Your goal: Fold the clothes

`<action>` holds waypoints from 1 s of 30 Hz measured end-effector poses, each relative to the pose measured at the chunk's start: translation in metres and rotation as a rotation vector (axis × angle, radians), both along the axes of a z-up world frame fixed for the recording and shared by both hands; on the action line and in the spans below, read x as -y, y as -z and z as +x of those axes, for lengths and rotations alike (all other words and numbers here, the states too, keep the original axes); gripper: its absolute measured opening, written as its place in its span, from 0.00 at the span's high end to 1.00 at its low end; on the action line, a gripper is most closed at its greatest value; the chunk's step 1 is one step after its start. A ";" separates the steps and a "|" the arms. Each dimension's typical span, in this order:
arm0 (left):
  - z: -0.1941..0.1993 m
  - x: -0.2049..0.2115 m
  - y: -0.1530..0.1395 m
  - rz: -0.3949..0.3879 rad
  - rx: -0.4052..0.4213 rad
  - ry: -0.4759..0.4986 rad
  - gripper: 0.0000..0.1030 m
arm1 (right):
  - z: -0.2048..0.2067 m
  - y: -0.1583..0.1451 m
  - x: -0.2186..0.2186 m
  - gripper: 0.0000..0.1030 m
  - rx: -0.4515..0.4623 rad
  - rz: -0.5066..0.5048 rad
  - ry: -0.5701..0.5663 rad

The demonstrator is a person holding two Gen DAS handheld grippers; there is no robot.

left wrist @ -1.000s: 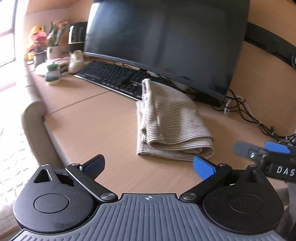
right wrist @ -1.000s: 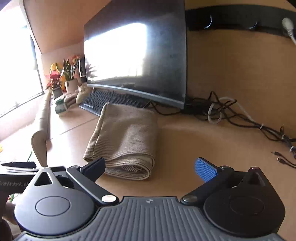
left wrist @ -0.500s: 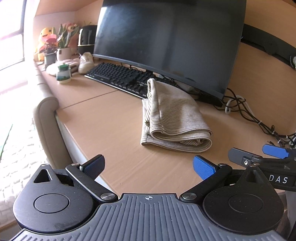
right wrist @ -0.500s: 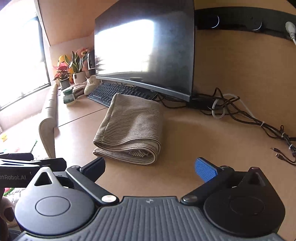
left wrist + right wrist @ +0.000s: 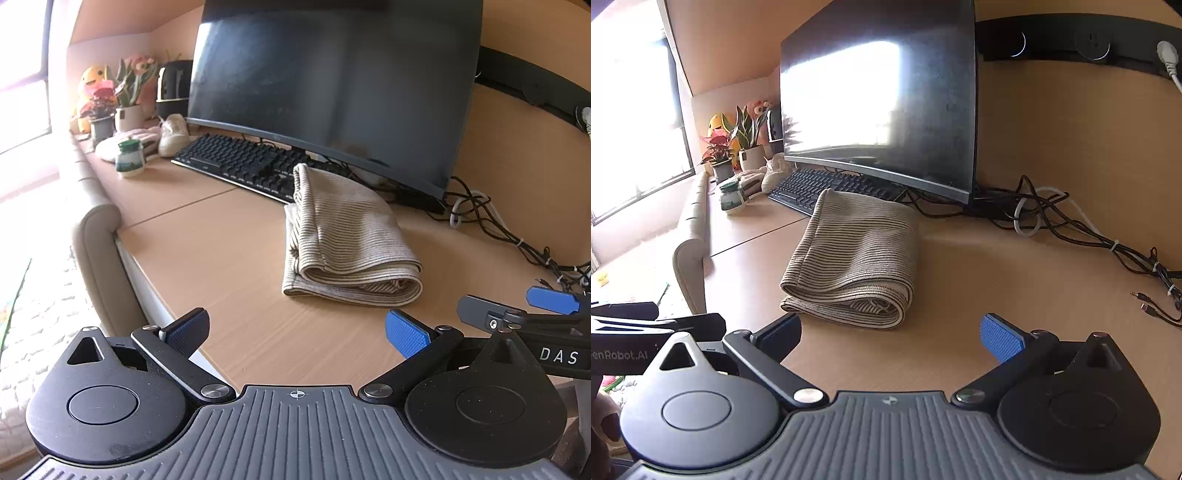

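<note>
**Both grippers backed off, folded garment left on desk**

Striped garment [image 5: 347, 236] lay folded in a thick bundle on the wooden desk [image 5: 221, 251], far end just in front of the keyboard [image 5: 243, 162] and below the monitor [image 5: 332, 85], near end showing a rolled fold edge with layers stacked. Nothing touched it.

Left gripper [image 5: 295, 330]: jaws spread wide, nothing between the blue pads [image 5: 406, 334]. It hovered over the near desk edge, well short of the garment. Right gripper [image 5: 890, 332]: jaws likewise wide apart and empty, held off the cloth, garment [image 5: 853, 258] lying just beyond its left finger. In the left wrist view the right gripper [image 5: 517, 306] appeared at the right margin, beside the left one.

Change against the frames one second and half a second before: both cameras had pulled back and risen. The garment sat farther away and smaller in both views, and more bare desk showed ahead of the fingers. More of the padded desk edge [image 5: 96, 236] and the floor beyond it came into the left wrist view. Garment shape and position on the desk were unchanged; jaw opening on both sides was unchanged.

Background, undisturbed: tangle of cables [image 5: 1071, 229] right of the monitor, potted plants [image 5: 738, 147] and a small jar [image 5: 129, 157] at the far left end.
</note>
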State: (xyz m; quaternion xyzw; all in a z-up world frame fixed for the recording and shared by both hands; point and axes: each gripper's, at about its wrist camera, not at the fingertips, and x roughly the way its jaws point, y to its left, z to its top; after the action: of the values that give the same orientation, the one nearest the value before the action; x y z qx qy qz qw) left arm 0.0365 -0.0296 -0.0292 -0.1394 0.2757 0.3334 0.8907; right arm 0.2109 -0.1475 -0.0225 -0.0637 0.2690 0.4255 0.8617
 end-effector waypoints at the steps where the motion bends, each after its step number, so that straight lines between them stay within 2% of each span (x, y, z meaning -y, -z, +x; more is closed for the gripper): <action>1: 0.000 0.000 0.000 0.002 -0.002 0.000 0.00 | 0.000 0.000 0.000 0.00 0.000 0.000 0.001; 30: 0.001 -0.004 0.002 -0.003 -0.026 -0.033 0.00 | -0.003 -0.001 -0.003 0.00 0.006 -0.010 -0.015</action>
State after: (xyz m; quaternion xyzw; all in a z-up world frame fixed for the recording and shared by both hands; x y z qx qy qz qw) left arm 0.0373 -0.0256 -0.0313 -0.1409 0.2857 0.3493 0.8812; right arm 0.2082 -0.1446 -0.0211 -0.0712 0.2679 0.4305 0.8590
